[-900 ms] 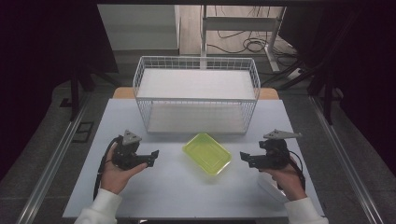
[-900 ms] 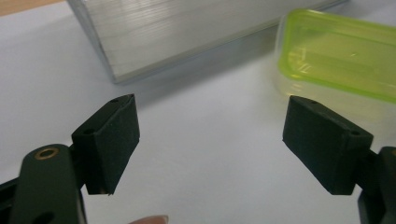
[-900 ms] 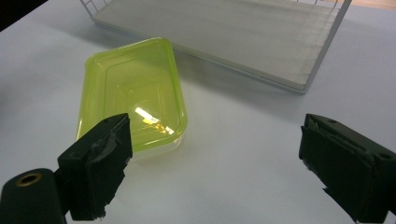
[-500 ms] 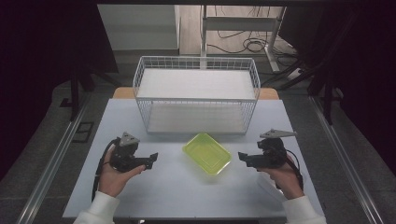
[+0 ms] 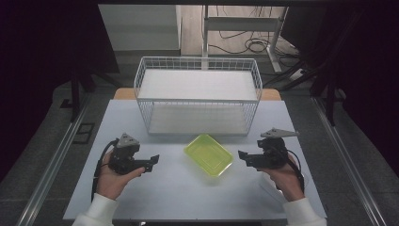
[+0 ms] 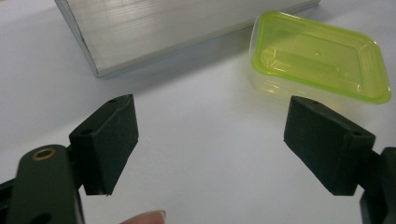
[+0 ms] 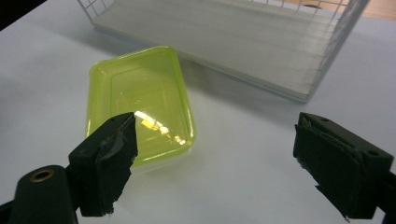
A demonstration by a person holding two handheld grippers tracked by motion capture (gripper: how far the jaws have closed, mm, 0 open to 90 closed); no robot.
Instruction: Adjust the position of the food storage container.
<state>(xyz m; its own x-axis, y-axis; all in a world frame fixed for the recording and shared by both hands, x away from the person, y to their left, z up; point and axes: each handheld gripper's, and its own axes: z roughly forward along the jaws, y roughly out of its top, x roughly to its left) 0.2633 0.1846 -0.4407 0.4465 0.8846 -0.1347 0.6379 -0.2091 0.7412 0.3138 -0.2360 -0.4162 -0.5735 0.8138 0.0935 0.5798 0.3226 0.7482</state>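
Observation:
A lime-green translucent plastic container (image 5: 208,154), open and with nothing in it, lies on the white table between my two grippers. My left gripper (image 5: 153,162) is held at the container's left, pointing at it, jaws open and apart from it. In the left gripper view the container (image 6: 322,56) lies ahead and to the right of the open gripper (image 6: 210,121). My right gripper (image 5: 242,156) faces the container from the right, open as well. In the right gripper view the container (image 7: 140,102) lies just beyond the left pad of the gripper (image 7: 215,130), and nothing is between the pads.
A white wire basket (image 5: 197,94) with a pale flat floor stands at the back of the table, just behind the container; its base (image 6: 177,28) and its wire wall (image 7: 336,42) show near the grippers. A dark floor with cables surrounds the table (image 5: 188,197).

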